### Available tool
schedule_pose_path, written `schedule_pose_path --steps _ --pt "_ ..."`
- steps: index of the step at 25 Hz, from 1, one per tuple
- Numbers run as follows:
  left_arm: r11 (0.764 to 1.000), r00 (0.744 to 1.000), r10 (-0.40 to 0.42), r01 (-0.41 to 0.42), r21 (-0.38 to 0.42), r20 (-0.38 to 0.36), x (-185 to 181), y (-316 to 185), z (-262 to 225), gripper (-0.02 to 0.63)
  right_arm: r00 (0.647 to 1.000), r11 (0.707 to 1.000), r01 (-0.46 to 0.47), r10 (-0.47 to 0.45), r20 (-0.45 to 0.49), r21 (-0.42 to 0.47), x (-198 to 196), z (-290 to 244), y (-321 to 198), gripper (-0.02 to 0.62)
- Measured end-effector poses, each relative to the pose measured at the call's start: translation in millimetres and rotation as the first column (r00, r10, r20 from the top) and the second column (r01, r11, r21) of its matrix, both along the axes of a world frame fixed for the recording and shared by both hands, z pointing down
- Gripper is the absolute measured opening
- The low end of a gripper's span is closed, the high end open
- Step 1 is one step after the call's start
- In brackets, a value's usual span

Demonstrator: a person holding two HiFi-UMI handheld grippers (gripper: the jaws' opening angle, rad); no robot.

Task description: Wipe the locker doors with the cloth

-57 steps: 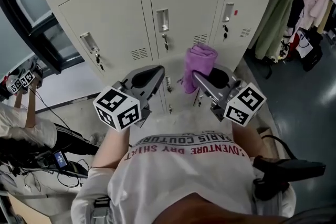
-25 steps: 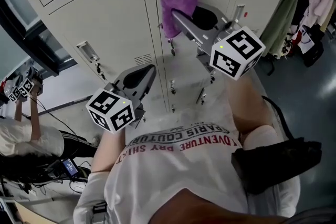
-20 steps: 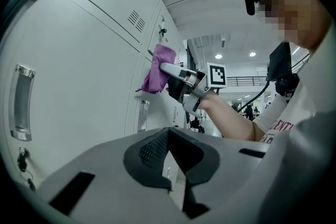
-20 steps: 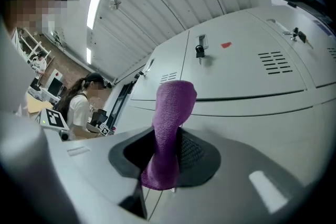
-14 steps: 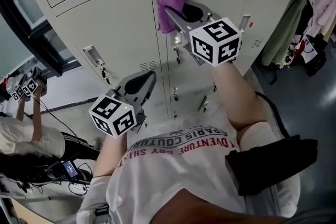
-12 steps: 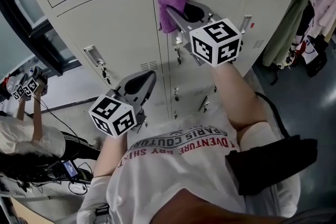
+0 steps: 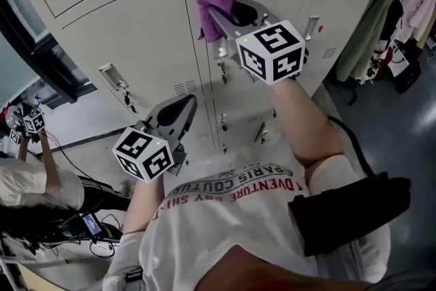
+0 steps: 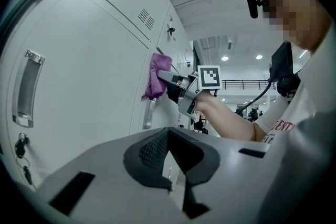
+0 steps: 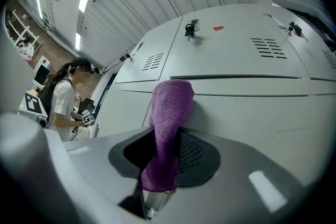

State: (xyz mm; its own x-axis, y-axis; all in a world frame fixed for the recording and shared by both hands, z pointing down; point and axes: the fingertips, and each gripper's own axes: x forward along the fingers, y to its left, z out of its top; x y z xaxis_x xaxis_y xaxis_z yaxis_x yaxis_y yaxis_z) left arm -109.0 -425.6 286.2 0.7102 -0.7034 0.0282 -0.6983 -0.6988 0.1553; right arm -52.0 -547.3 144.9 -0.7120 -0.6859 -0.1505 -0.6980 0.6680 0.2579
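Hanging clothes (image 7: 373,13) far right; bystander (image 9: 62,99) beyond; floor cables (image 7: 102,242).

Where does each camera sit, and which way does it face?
Head view: on the person's head, facing steeply down at locker doors; shows forearms, left gripper, right gripper.
Left gripper view: on that gripper, along shut jaws, across the doors.
Right gripper view: along its jaws at a door; they clamp the purple cloth.
Shared: all show the cloth.
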Motion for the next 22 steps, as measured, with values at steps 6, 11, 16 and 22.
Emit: schedule_pose_path --steps 6,11,16,22 --pt "1.0 1.0 0.024 -0.024 -0.017 0.003 16 -3 6 0.0 0.996 0.996 -0.083 0.083 0.015 -0.012 50 1 -14 0.092" --pt "0.999 0.999 0.047 -0.046 -0.028 0.01 30 -4 9 0.0 0.984 0.985 -0.169 0.171 0.051 -0.039 108 3 -28 0.092" --pt "0.997 0.997 0.07 -0.07 -0.028 0.013 45 -4 6 0.0 0.959 0.962 -0.266 0.271 0.085 -0.059 170 -5 -43 0.091" --pt "0.998 0.998 0.056 -0.056 -0.023 0.022 45 -3 3 0.0 0.941 0.946 -0.305 0.317 0.119 -0.112 216 -3 -56 0.092"
